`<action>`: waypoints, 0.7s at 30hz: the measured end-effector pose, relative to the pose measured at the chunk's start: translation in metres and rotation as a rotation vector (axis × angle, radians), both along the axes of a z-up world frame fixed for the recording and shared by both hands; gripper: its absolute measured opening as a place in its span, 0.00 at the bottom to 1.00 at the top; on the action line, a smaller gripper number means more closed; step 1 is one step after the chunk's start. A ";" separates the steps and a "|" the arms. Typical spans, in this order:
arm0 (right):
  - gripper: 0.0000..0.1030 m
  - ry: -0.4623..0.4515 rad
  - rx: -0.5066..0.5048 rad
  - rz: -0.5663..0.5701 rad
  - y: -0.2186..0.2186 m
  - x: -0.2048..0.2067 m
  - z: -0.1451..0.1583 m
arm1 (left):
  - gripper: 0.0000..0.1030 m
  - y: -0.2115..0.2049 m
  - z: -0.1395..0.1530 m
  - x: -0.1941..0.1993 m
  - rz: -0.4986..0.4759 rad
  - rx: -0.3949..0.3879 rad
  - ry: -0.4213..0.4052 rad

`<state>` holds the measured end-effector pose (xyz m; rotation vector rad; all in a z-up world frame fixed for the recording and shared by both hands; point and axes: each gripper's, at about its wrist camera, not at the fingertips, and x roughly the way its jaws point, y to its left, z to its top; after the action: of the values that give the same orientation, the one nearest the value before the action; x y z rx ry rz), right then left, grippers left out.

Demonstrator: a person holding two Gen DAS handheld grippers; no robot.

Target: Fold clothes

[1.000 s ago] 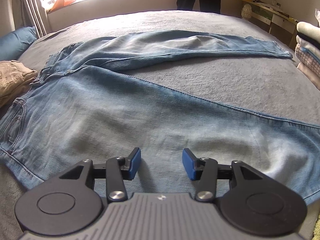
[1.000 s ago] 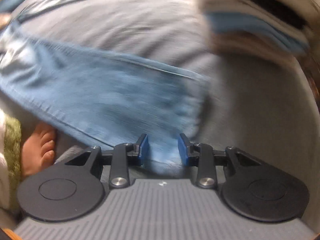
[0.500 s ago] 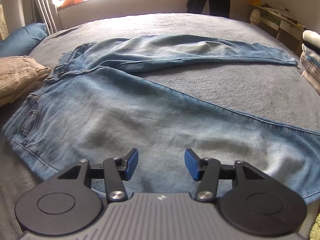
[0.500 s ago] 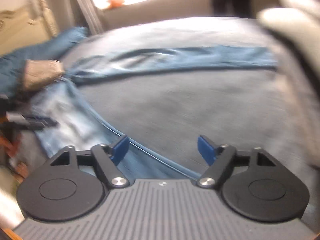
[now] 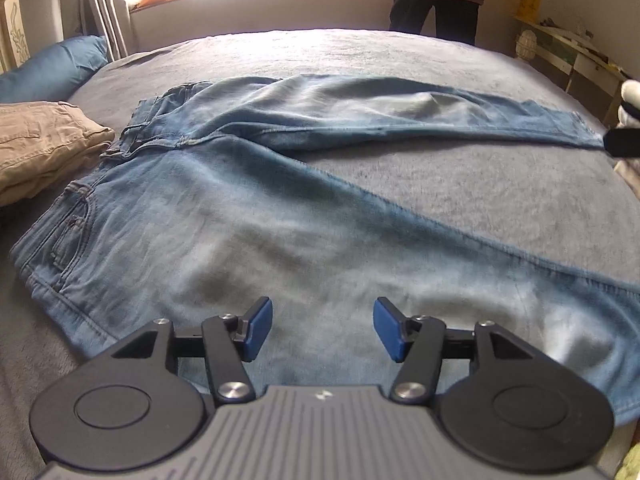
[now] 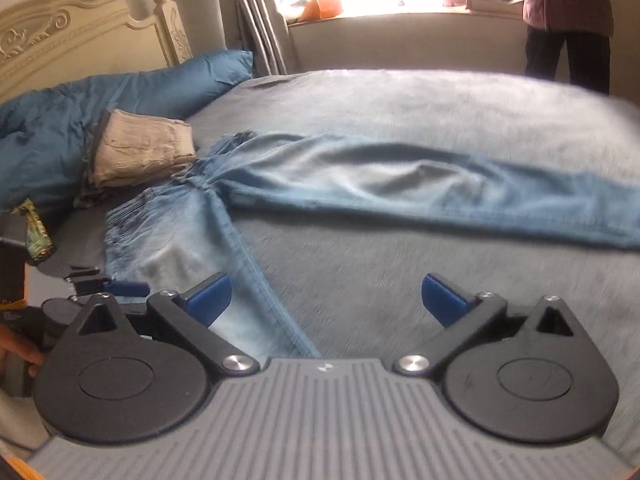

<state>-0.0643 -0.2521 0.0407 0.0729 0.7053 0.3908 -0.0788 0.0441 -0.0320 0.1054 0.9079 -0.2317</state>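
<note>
The right tool, which a second earlier had its blue pads narrowed around the hem end of the near leg, had let go and swung up: its jaws now stood wide with nothing between them, and its view looked across the bed toward the window. The left tool hovered over the thigh of the near leg with its jaws moderately apart and empty, and had drawn back a little, so more of the waistband showed than before.

The blue jeans lay spread on the grey bed, legs splayed in a V: the far leg ran out to the right, the near leg came toward the cameras. The waist lay just beside a folded beige garment, near the blue pillow.

By my reading, the spreading was finished and no fold had begun. With both tools free, the likely next step was to bring one leg over onto the other.
</note>
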 end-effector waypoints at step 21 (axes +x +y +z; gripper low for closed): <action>0.99 -0.203 -0.155 0.034 0.051 0.153 0.021 | 0.54 0.029 0.001 0.118 0.188 -0.085 -0.166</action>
<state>0.0891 -0.2010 0.0622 -0.1244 0.5352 0.3688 0.0393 0.0730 -0.0309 -0.0394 0.7361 -0.0845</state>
